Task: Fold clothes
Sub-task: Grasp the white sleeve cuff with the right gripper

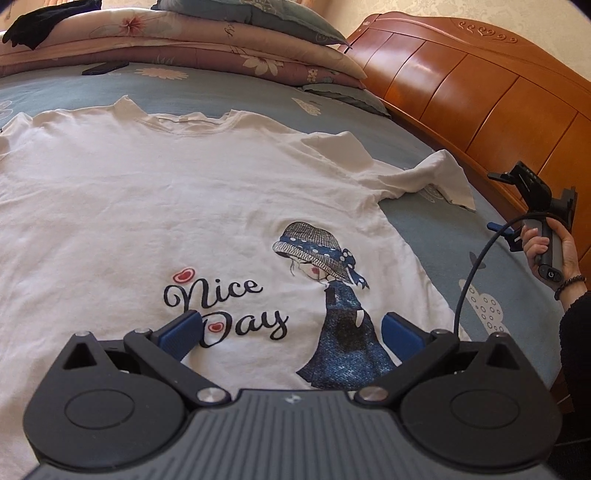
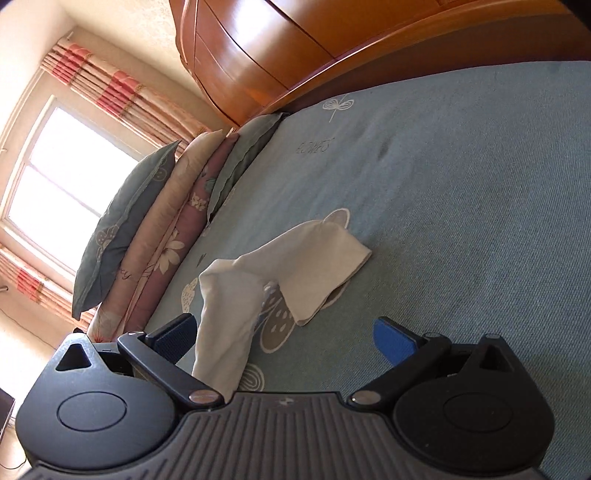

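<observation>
A white T-shirt (image 1: 155, 206) with a "Nice Day" print and a girl in a blue dress lies spread face up on the blue bedsheet (image 1: 443, 229). Its right sleeve (image 1: 436, 177) is rumpled toward the headboard side. My left gripper (image 1: 291, 332) is open, hovering just above the shirt's lower front. My right gripper (image 2: 284, 339) is open and empty above the sheet, close to the rumpled sleeve (image 2: 295, 266). The right gripper's body, held in a hand, shows at the right edge of the left wrist view (image 1: 539, 221).
A wooden headboard (image 1: 480, 96) runs along the right side. Folded floral quilts and pillows (image 1: 207, 44) are stacked beyond the collar. A dark garment (image 1: 48, 18) lies on the stack. A small dark object (image 1: 103, 68) lies on the sheet near the quilts. A window with curtains (image 2: 66, 155) is behind.
</observation>
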Tool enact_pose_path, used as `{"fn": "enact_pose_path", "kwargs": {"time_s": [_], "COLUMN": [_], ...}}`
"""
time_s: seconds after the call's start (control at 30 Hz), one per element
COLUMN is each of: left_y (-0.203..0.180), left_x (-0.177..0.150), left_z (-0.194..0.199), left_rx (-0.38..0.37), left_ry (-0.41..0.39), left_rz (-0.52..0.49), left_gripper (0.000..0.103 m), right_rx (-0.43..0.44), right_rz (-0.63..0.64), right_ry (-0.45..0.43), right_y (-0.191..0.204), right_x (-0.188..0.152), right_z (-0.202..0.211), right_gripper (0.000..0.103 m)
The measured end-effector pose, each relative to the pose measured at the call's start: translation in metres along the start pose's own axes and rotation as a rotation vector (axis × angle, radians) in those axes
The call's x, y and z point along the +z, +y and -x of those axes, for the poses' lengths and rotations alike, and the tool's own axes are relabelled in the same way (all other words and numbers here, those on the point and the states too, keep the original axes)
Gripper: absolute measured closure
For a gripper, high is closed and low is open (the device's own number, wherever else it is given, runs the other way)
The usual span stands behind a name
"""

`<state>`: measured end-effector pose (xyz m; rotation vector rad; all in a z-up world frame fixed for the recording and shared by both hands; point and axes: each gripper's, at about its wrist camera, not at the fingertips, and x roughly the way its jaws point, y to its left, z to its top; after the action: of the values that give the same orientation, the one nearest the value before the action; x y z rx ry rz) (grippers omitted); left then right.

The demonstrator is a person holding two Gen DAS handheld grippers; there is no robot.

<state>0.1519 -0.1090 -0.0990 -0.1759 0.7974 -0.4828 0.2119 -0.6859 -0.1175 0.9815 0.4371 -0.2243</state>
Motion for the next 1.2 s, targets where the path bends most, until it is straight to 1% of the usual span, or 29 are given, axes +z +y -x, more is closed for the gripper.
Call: {"fn": "enact_pose_path", "kwargs": {"time_s": [0.07, 0.1, 0.17, 0.3, 0.43, 0.53, 0.6, 0.63, 0.67, 0.7, 0.73, 0.77, 0.83, 1.03, 1.2], "left_y": [0.003, 0.003, 0.003, 0.0, -0.001, -0.002, -0.002, -0.003, -0.003, -0.004, -0.004, -0.005, -0.005, -0.006, -0.006], "left_x": [0.001, 0.001, 0.0, 0.0, 0.001, 0.003, 0.003, 0.002, 0.002, 0.001, 0.001, 0.001, 0.001, 0.001, 0.002], "left_z": [0.001, 0.001, 0.001, 0.0, -0.001, -0.003, -0.004, -0.005, -0.005, -0.005, -0.005, -0.005, -0.005, -0.005, -0.006], "left_rx": [-0.012, -0.017, -0.017, -0.005, 0.001, 0.009, 0.015, 0.017, 0.018, 0.02, 0.022, 0.024, 0.027, 0.033, 0.037], "left_ry": [-0.001, -0.002, -0.003, 0.001, 0.008, 0.009, 0.004, 0.003, 0.002, 0.003, 0.003, 0.003, 0.002, 0.0, 0.002], "left_rz": [0.014, 0.016, 0.009, -0.013, -0.028, -0.031, -0.034, -0.04, -0.047, -0.056, -0.061, -0.065, -0.067, -0.058, -0.048], "left_gripper": [0.001, 0.001, 0.001, 0.001, 0.001, 0.001, 0.001, 0.001, 0.001, 0.001, 0.001, 0.001, 0.001, 0.001, 0.001], "right_rx": [-0.033, -0.045, -0.07, -0.071, -0.07, -0.118, -0.171, -0.199, -0.231, -0.238, -0.233, -0.209, -0.158, -0.041, 0.024], "right_rz": [0.004, 0.024, 0.065, 0.135, 0.21, 0.303, 0.397, 0.433, 0.462, 0.46, 0.445, 0.414, 0.356, 0.301, 0.248], "right_ry": [0.0, -0.001, -0.004, -0.016, -0.04, -0.029, -0.02, -0.017, -0.013, -0.004, 0.009, 0.019, 0.026, -0.026, -0.079], "right_y": [-0.006, -0.006, -0.007, -0.006, -0.004, 0.008, 0.019, 0.024, 0.028, 0.03, 0.029, 0.027, 0.023, 0.035, 0.043], "right_x": [0.008, 0.012, 0.018, 0.029, 0.028, 0.023, 0.017, 0.014, 0.011, 0.011, 0.012, 0.014, 0.019, 0.038, 0.055], "right_z": [-0.01, -0.015, -0.024, -0.041, -0.049, -0.053, -0.055, -0.056, -0.056, -0.055, -0.054, -0.052, -0.045, -0.004, 0.037], "right_gripper": [0.016, 0.019, 0.031, 0.031, 0.031, 0.031, 0.034, 0.041, 0.054, 0.064, 0.092, 0.096, 0.096, 0.096, 0.096]}}
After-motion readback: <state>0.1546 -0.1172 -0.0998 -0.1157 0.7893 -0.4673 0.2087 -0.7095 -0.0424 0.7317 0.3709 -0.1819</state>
